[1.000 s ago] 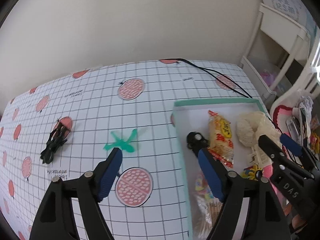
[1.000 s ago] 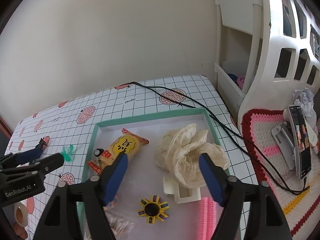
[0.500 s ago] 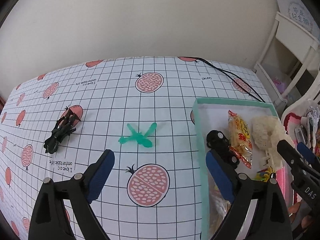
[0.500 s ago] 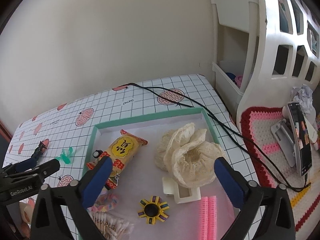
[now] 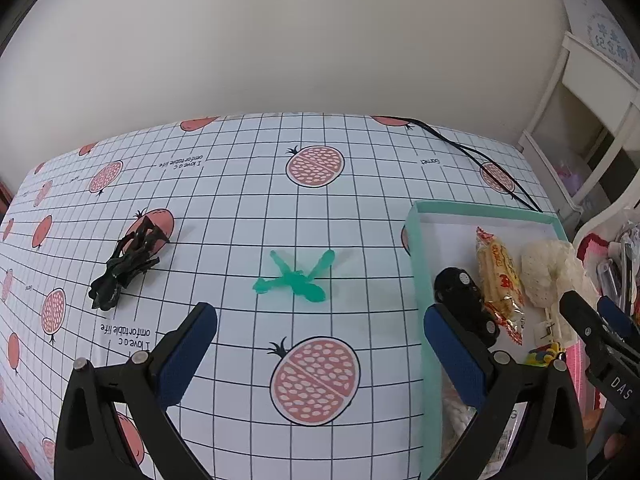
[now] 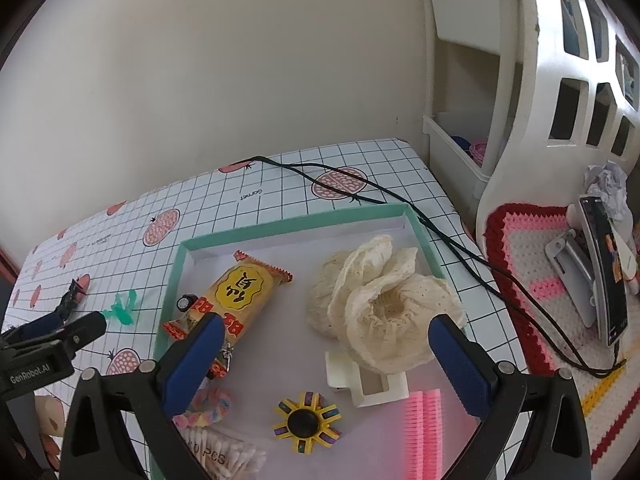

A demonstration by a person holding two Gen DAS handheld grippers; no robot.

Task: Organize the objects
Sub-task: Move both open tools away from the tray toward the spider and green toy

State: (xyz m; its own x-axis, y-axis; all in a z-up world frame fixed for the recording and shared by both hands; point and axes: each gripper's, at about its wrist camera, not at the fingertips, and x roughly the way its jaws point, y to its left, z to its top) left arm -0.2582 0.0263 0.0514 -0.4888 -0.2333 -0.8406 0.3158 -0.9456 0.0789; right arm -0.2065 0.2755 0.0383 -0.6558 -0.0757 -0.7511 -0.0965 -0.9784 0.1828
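Note:
A mint-green tray point(image 6: 292, 223) point(image 5: 484, 209) on the checked tablecloth holds a yellow snack packet point(image 6: 240, 292) point(image 5: 500, 276), a cream lace cloth point(image 6: 380, 300) point(image 5: 548, 272), a small black toy car point(image 5: 464, 296), a white clip point(image 6: 368, 380), a spinner point(image 6: 306, 420), a pink comb point(image 6: 424, 432) and cotton swabs point(image 6: 224, 456). On the cloth left of the tray lie a green plastic piece point(image 5: 298, 278) point(image 6: 122, 308) and a black hair clip point(image 5: 128, 264) point(image 6: 72, 298). My left gripper point(image 5: 320, 328) is open above the cloth, near the green piece. My right gripper point(image 6: 326, 336) hangs open over the tray.
A black cable point(image 6: 400, 204) runs across the table's far right and past the tray. A white shelf unit point(image 6: 500, 80) stands to the right. A phone on a stand point(image 6: 600, 268) rests on a crocheted mat point(image 6: 532, 240).
Both grippers have opened wider. The left one has drawn back and swung left, so the green piece now lies ahead between its fingers. The right one has pulled back slightly over the tray.

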